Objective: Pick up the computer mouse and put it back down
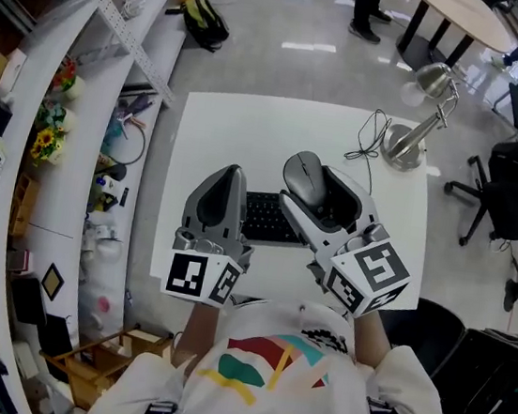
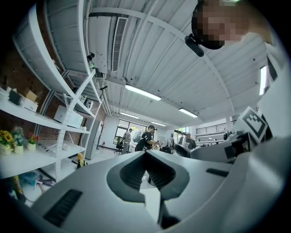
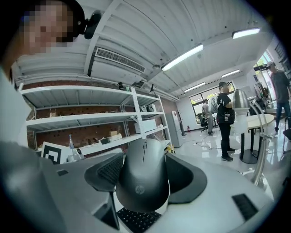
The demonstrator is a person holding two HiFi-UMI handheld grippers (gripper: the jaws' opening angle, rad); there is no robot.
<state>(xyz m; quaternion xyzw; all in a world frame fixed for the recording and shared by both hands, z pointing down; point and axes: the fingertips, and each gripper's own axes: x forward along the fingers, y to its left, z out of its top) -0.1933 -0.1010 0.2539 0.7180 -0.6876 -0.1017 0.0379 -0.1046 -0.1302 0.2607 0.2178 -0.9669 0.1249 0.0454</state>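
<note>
Over the middle of the white table (image 1: 223, 121), the right gripper (image 1: 316, 192) clamps the computer mouse (image 1: 301, 174) between its jaws, just above the keyboard's (image 1: 262, 216) right end. The left gripper (image 1: 228, 176), jaws together and empty, hangs beside it at the keyboard's left end.

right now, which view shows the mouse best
The right gripper view: the mouse fills the centre, close and sharp, held in the tongs of the right gripper. The head view shows it small, from above. The left gripper view gives no clear sight of it.
</note>
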